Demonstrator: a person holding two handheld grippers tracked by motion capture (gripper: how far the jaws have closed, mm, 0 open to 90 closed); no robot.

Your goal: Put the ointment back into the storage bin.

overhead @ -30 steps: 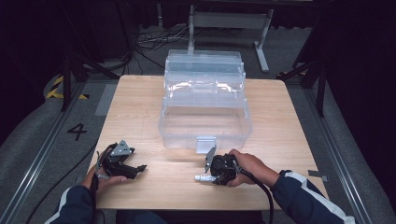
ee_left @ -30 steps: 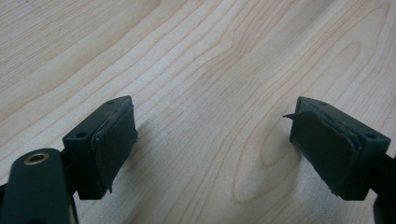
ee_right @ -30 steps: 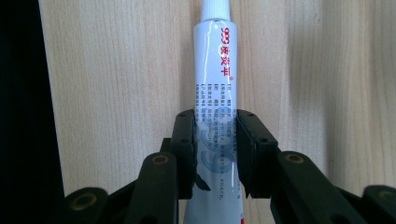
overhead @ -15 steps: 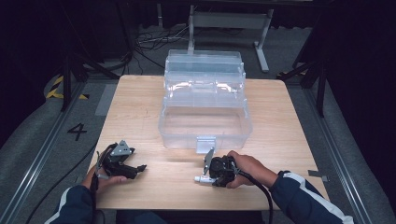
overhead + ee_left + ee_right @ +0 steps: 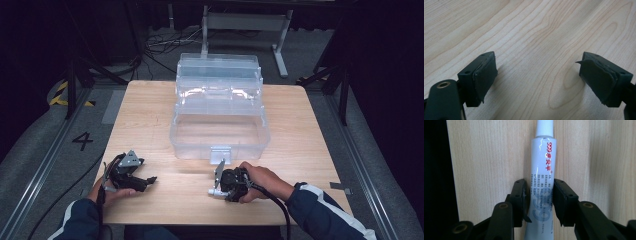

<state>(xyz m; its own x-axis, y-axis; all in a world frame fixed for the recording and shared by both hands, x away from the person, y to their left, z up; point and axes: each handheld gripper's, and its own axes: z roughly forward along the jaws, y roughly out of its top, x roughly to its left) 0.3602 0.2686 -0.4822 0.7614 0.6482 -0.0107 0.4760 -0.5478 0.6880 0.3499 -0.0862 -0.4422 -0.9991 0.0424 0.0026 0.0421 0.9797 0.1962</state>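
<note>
A white tube (image 5: pixel 541 170) with red print and a white cap lies flat on the wooden table (image 5: pixel 310 150), near its front edge. My right gripper (image 5: pixel 541 195) straddles the tube's lower half. Its jaws have just been opening, and the pads (image 5: pixel 524 197) now stand right beside the tube's sides without squeezing it. In the high view the tube's cap (image 5: pixel 214 192) pokes out to the left of the right gripper (image 5: pixel 222 189). My left gripper (image 5: pixel 149 180) rests at the front left, wide open over bare wood (image 5: pixel 537 75).
A clear plastic tool box (image 5: pixel 220 145) stands open in the middle of the table, its tiers folded back and its grey latch (image 5: pixel 220 153) facing me. Dark floor, cables and metal stands surround the table.
</note>
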